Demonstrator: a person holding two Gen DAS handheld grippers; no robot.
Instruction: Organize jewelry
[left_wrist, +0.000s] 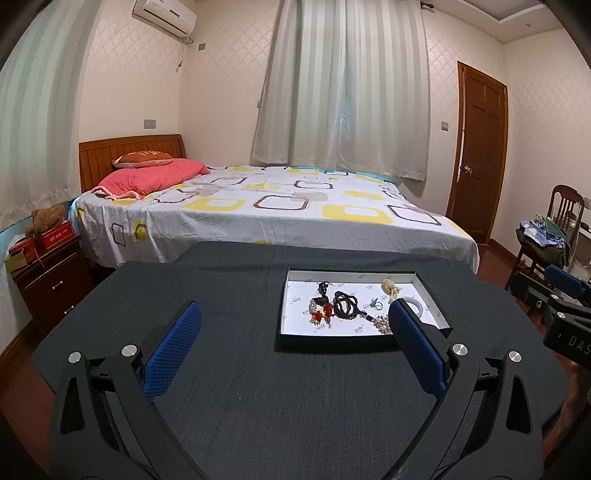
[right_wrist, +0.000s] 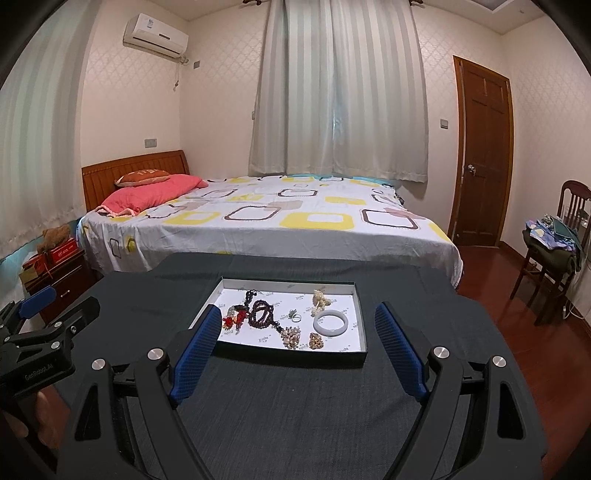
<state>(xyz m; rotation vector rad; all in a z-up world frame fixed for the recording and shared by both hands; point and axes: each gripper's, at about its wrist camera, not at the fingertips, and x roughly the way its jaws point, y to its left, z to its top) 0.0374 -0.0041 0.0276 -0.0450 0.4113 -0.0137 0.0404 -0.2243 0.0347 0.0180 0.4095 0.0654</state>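
Both hand-held grippers gaped wide, empty: left hand-held gripper (left_wrist: 295, 339), right hand-held gripper (right_wrist: 299, 343). Jumbled jewelry (right_wrist: 266, 315) lay in shallow white-lined dark tray (right_wrist: 360, 325) on dark cloth counter (right_wrist: 295, 406), dead ahead of right; forward-right of left. Right looked nearer.

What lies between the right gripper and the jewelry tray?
Only bare dark tablecloth. In the right wrist view, the open right gripper faces the tray, with nothing lying on the cloth before the tray's near wall.
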